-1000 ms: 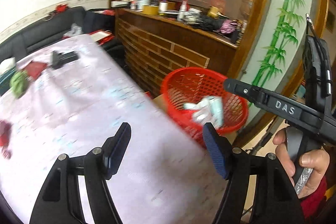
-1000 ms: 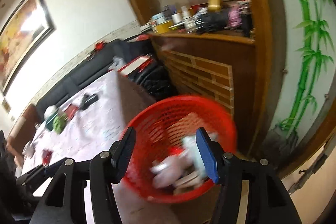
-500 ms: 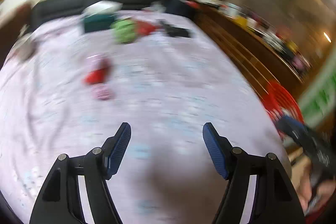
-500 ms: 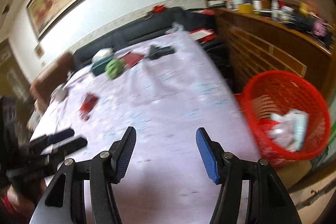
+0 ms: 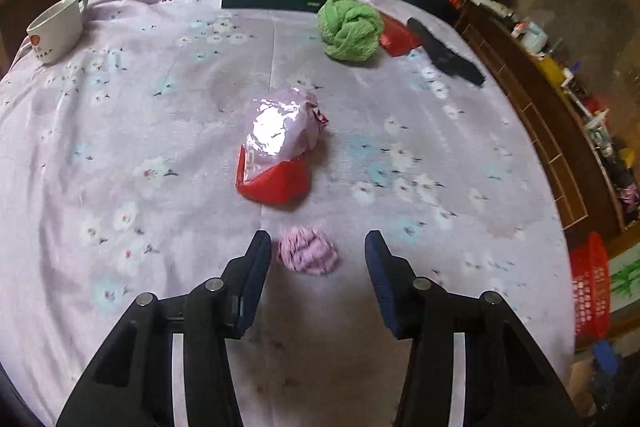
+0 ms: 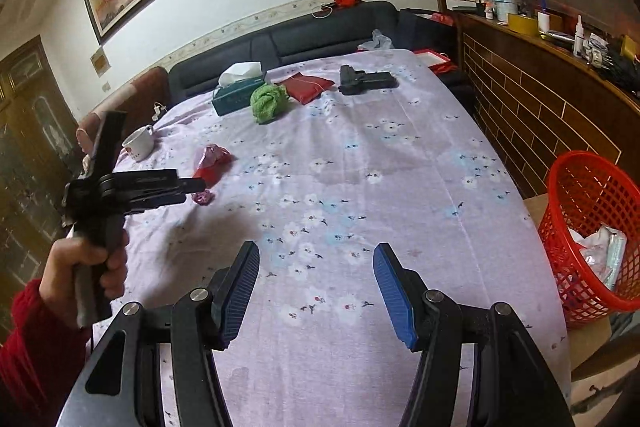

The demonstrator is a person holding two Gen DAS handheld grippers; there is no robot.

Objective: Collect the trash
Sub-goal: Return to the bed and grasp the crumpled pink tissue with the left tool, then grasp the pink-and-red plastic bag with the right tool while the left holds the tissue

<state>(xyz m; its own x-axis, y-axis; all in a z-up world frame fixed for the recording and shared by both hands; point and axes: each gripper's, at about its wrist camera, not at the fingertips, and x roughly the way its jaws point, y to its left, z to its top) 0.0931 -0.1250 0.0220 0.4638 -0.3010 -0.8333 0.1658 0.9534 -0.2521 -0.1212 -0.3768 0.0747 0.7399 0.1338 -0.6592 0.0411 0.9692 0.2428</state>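
The small pink wad (image 5: pixel 307 255) lies low and centre in my left view, between the left gripper (image 5: pixel 318 259)'s pads, which have just been closing but aren't touching it yet. I keep the right gripper (image 6: pixel 316 283) unclenched and empty, since the red basket (image 6: pixel 592 227) waits at right.

My right claw (image 6: pixel 316 287) hangs open over the flowered tablecloth (image 6: pixel 360 167); the red basket (image 6: pixel 592 227) sits right.

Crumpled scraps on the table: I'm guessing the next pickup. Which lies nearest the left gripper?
The small pink wad, lying between the open left gripper fingers; the red-and-silver wrapper lies farther off.
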